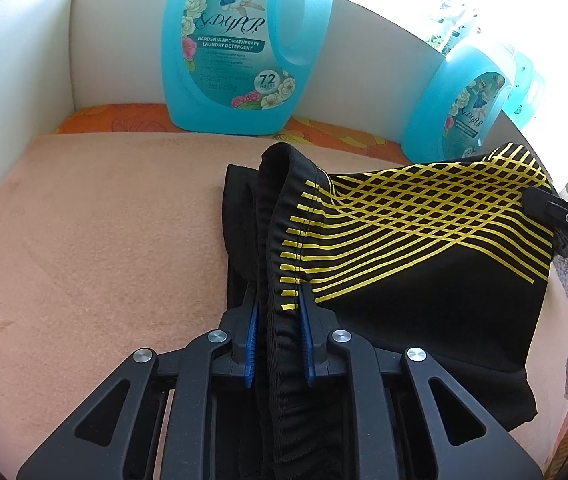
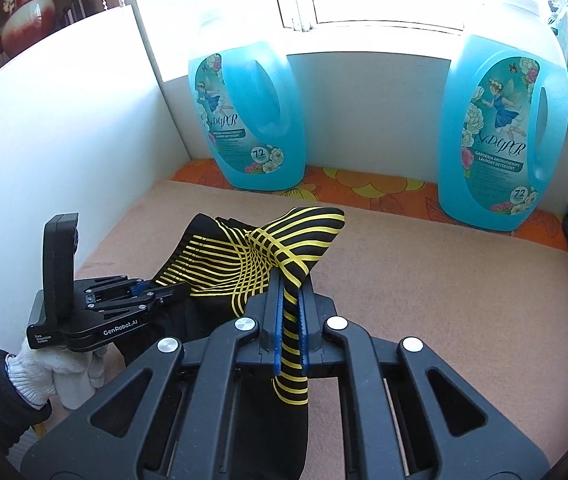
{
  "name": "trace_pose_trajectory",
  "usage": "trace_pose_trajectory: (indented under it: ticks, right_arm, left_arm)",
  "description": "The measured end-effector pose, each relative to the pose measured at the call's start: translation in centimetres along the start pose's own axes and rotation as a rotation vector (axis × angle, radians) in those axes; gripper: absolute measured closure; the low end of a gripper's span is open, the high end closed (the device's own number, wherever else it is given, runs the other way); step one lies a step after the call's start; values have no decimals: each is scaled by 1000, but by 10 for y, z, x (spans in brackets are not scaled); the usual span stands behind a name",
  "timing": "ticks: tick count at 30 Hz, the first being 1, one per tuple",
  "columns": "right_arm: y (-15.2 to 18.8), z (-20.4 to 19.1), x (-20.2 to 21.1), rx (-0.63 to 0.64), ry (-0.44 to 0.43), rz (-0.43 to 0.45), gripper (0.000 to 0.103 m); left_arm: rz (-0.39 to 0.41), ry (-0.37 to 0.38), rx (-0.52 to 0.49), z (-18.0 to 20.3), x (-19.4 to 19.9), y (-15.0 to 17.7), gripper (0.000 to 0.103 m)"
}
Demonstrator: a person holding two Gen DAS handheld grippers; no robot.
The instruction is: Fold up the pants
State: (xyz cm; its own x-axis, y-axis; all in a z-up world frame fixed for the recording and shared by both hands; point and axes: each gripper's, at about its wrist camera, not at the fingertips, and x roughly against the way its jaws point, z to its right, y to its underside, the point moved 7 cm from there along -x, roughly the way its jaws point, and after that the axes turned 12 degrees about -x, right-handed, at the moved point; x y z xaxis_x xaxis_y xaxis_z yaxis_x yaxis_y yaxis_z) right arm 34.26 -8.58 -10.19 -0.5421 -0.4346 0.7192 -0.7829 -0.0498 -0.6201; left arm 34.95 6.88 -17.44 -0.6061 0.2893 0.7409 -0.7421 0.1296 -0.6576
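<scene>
Pants (image 1: 424, 240) hanging between both grippers, black with a yellow criss-cross print.

Left gripper (image 1: 279, 312) at the bottom middle of its view is clamped on the bunched black waistband edge, and the right gripper (image 2: 290, 300) is pinched tight on a striped corner, so the fabric stretches across the middle of the frame just above the peach towel (image 1: 103, 240) covering the table. Part of the pants rests on that towel. Two blue detergent bottles (image 2: 247, 120) stand at the back on an orange flowered cloth (image 2: 384, 188). A white-gloved hand (image 2: 59, 364) at lower left of the right view holds the left gripper.
</scene>
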Motion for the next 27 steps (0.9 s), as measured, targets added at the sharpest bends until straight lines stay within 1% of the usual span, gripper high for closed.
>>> trace_pose_trajectory:
  ticks: [1, 2, 3, 4, 6, 7, 8, 10, 12, 14, 15, 16, 18, 21, 24, 25, 26, 27]
  right_arm:
    - [1, 4, -3, -8, -1, -9, 96]
    - [3, 8, -7, -17, -6, -21, 96]
    - [4, 13, -12, -30, -2, -28, 96]
    - [4, 18, -15, -46, -3, -35, 96]
    - [5, 28, -22, -77, -17, -51, 96]
    - [6, 32, -26, -85, -21, -60, 96]
    - [8, 35, -29, -89, -25, -70, 96]
    - [10, 42, -35, -95, -18, -80, 96]
    - [13, 48, -40, -103, -22, -92, 95]
    - [16, 54, -46, -114, -16, -110, 90]
    - [18, 57, -50, -122, -14, -122, 77]
    - [20, 61, -52, -129, -14, -128, 60]
    - [24, 67, -58, -139, -16, -139, 50]
    - [28, 74, -68, -176, -36, -162, 49]
    - [27, 78, -74, -205, -50, -161, 49]
    - [26, 79, -75, -210, -57, -163, 49]
    - [26, 80, -75, -216, -65, -167, 49]
    - [25, 81, -75, -224, -71, -169, 49]
  left_arm:
    - [2, -11, -8, 0, 1, -1, 83]
    - [1, -29, -18, 0, 1, -3, 82]
    - [-6, -34, -26, 0, 0, -5, 80]
    - [-14, -33, -34, 0, -2, -7, 76]
    - [-20, -59, -38, -5, -6, -14, 66]
    - [-23, -65, -35, -7, -10, -18, 58]
    - [-25, -67, -34, -9, -13, -23, 56]
    - [-41, -83, -38, -14, -22, -31, 56]
    - [-75, -66, -32, -17, -31, -36, 49]
    - [-115, -56, -42, -18, -40, -37, 48]
    - [-121, -60, -52, -17, -41, -38, 48]
    - [-136, -59, -60, -16, -41, -39, 48]
    - [-149, -52, -68, -16, -37, -40, 48]
    - [-158, -6, -16, -22, -31, -43, 47]
    - [-162, -26, -1, -27, -35, -52, 42]
    - [-174, -25, 0, -27, -40, -53, 38]
    - [-189, -21, 7, -28, -45, -52, 38]
    - [-200, -32, 13, -29, -50, -52, 38]
